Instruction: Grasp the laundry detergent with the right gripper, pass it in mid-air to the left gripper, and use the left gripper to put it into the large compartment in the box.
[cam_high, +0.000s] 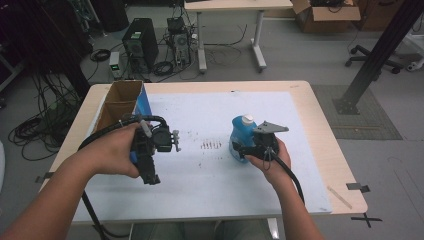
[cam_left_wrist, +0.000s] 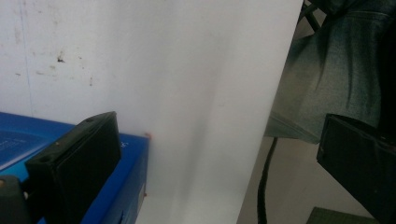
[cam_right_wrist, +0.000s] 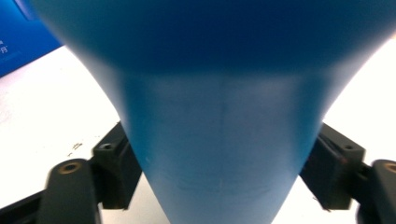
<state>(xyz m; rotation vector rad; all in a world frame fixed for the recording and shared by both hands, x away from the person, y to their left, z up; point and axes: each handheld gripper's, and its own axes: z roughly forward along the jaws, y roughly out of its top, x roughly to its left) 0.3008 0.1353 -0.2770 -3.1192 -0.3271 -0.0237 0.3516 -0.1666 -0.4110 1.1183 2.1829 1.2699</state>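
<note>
The right tool (cam_high: 243, 150) has its jaws on either flank of the blue bottle (cam_high: 241, 137), pads touching the narrow part in the right gripper view, so it grips the bottle (cam_right_wrist: 219, 140). The bottle stands upright on the white mat (cam_high: 210, 175) at the bench's right middle, long axis vertical, white cap (cam_high: 247, 119) up, directly ahead of that tool. The left tool (cam_high: 150, 175) is well apart on the left, jaws wide open and empty beside a blue box (cam_left_wrist: 126, 186); the right hand (cam_high: 270, 160) is plainly nearer.

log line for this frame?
left gripper: open, idle | right gripper: shut on blue bottle | bottle upright on white mat
</note>
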